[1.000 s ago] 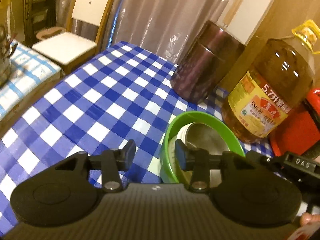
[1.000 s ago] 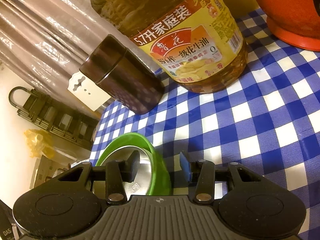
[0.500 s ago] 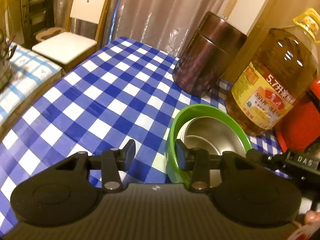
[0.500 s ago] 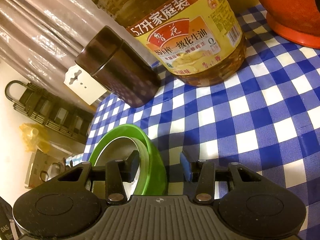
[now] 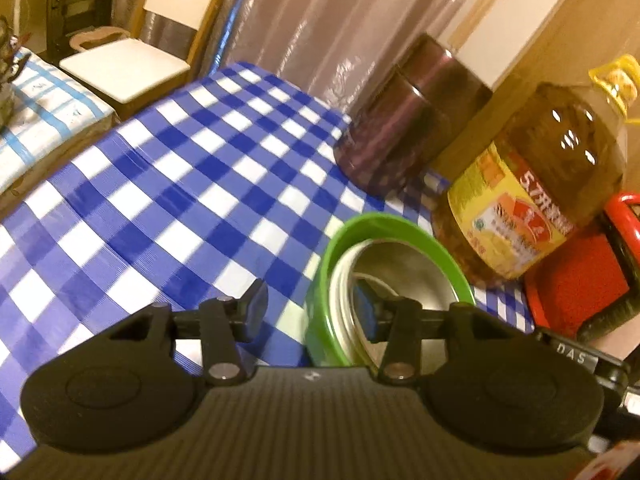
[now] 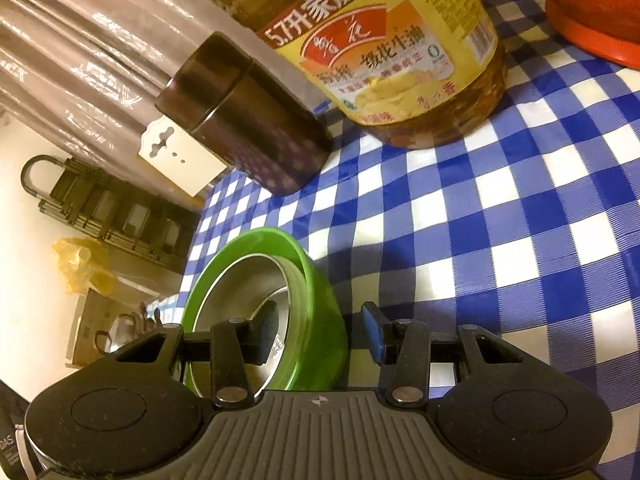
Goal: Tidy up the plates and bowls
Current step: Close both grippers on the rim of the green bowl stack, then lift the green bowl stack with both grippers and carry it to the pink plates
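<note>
I see the counter [image 5: 168, 184] under its blue-and-white check cloth, with a big oil bottle [image 5: 536, 192] and a dark canister [image 5: 404, 128] standing along its far edge beside something red [image 5: 580, 272]. Nearer me sits the green bowl [image 5: 384, 224] with a steel bowl [image 5: 400, 268] nested inside it. My left claw [image 5: 310, 312] straddles the bowl's near-left rim, one finger outside, one inside; its jaws have just been opening, and neither pad presses the wall. My right claw [image 6: 320, 328] straddles the opposite rim the same way, parted, its pads off the green wall.
</note>
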Demonstrator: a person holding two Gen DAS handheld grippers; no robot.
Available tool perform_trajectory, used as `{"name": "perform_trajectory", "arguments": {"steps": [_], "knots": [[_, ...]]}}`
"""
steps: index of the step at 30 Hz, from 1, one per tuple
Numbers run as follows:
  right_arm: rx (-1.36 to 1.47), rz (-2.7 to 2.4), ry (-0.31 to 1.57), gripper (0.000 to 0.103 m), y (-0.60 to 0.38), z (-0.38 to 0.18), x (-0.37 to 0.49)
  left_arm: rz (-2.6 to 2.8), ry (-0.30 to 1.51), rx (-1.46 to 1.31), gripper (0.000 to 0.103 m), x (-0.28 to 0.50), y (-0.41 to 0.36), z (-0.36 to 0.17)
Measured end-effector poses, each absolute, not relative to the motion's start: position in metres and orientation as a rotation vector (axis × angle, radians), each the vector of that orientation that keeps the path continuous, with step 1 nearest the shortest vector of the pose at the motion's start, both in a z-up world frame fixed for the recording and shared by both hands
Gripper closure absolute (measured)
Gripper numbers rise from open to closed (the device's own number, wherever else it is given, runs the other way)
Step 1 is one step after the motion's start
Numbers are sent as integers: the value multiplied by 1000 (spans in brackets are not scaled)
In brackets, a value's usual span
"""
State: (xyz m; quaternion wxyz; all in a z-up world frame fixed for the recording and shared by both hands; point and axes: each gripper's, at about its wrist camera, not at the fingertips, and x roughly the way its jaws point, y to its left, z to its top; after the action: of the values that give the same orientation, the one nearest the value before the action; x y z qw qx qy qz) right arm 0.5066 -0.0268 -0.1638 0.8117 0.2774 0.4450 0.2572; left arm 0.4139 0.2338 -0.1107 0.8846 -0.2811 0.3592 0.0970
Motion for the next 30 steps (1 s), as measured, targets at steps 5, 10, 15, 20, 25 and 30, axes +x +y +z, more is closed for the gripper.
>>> {"name": "perform_trajectory", "arguments": {"steps": [5,10,15,20,25,30], "knots": [[586,553,953,57,-19,-166,507,198,759,-586,60,420,228,-122],[601,546,948,57,-14,-170,509,192,766,-619,63,425,229,-130],[622,536,931,57,-10,-175,511,188,756,-647,67,431,230,-137],[633,533,922,57,-9,-179,514,188,753,-649,70,437,229,-142],[640,523,929,57,-7,-187,515,187,747,-649,72,439,228,-144],[663,519,932,58,-7,-193,516,176,741,-650,76,438,228,-145]]}}
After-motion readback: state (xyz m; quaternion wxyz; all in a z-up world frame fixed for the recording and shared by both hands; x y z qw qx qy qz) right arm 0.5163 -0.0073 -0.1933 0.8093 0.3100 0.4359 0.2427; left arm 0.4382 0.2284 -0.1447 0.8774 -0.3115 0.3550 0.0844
